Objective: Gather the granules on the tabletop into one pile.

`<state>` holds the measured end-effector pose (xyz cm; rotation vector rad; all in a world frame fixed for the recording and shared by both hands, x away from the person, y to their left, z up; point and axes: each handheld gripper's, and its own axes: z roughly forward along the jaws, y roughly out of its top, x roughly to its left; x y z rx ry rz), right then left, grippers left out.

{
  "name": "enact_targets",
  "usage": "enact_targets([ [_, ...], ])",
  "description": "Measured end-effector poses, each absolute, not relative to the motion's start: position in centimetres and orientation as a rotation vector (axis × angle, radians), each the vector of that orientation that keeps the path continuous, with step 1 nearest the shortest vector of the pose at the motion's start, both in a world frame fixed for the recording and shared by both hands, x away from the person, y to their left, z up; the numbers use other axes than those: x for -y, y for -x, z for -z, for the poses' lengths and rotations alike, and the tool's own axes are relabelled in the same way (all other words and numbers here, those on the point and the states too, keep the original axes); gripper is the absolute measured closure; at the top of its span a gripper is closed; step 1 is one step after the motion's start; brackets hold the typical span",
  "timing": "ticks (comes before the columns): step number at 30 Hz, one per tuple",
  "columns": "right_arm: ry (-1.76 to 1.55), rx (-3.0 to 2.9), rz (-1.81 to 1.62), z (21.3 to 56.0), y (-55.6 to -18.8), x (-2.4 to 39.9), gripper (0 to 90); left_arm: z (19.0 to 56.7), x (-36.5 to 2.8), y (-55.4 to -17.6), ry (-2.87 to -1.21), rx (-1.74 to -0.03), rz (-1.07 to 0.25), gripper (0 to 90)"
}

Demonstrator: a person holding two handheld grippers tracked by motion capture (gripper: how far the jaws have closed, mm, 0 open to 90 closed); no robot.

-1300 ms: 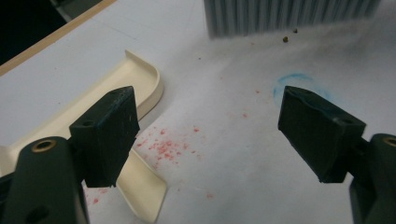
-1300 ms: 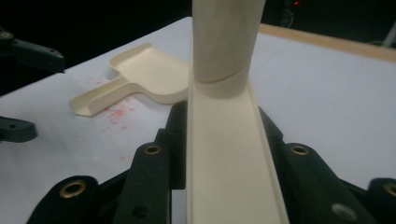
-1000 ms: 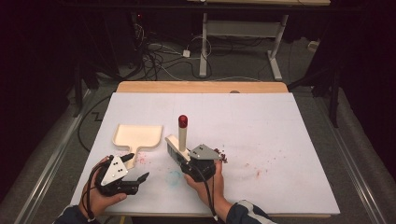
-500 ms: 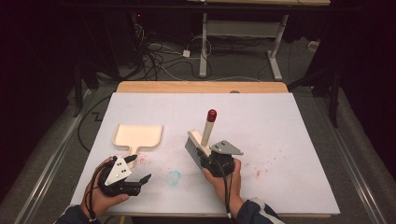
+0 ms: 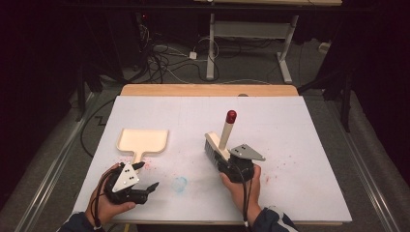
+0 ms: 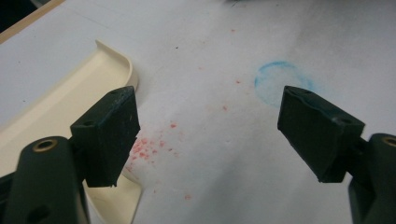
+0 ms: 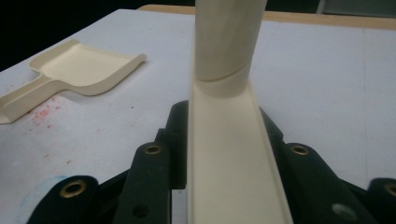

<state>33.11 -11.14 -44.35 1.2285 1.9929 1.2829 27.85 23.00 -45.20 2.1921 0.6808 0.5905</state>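
While the right gripper [image 5: 227,162] clamps the brush [image 5: 220,140] at frame centre, the left gripper [image 5: 145,181], lower left, gapes wide beside the dustpan [image 5: 143,141].

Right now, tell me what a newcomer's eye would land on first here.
First, the cream brush with its red-tipped handle, gripped in the right claw near the middle of the white table. Next, the cream dustpan lying flat at the left, beside the open left claw. Red crumbs speckle the table by the dustpan's handle.
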Motion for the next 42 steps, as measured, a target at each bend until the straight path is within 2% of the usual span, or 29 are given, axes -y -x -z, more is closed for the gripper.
enact_targets([
  [10,-1.111,-2.096,-1.420,41.4,-33.0,13.7,67.5,45.1,-23.2,-28.0,-2.175,-0.692,-0.588,19.7],
  [17,-0.772,-2.251,-1.450,40.6,-32.7,15.9,67.4,45.2,-23.2,-27.9,-2.198,-0.680,-0.603,19.7],
  [22,-0.480,-2.448,-1.439,42.1,-31.8,17.5,67.4,45.1,-22.9,-27.9,-2.209,-0.670,-0.618,19.7],
  [25,-0.418,-2.504,-1.431,43.1,-31.8,17.8,67.4,45.3,-22.8,-28.0,-2.218,-0.670,-0.610,19.7],
  [33,-0.373,-2.553,-1.406,44.6,-33.5,18.3,67.5,45.4,-22.8,-28.0,-2.226,-0.664,-0.602,19.7],
  [42,-0.440,-2.508,-1.434,43.8,-35.6,18.5,67.5,45.4,-22.8,-28.0,-2.226,-0.658,-0.592,19.7],
])
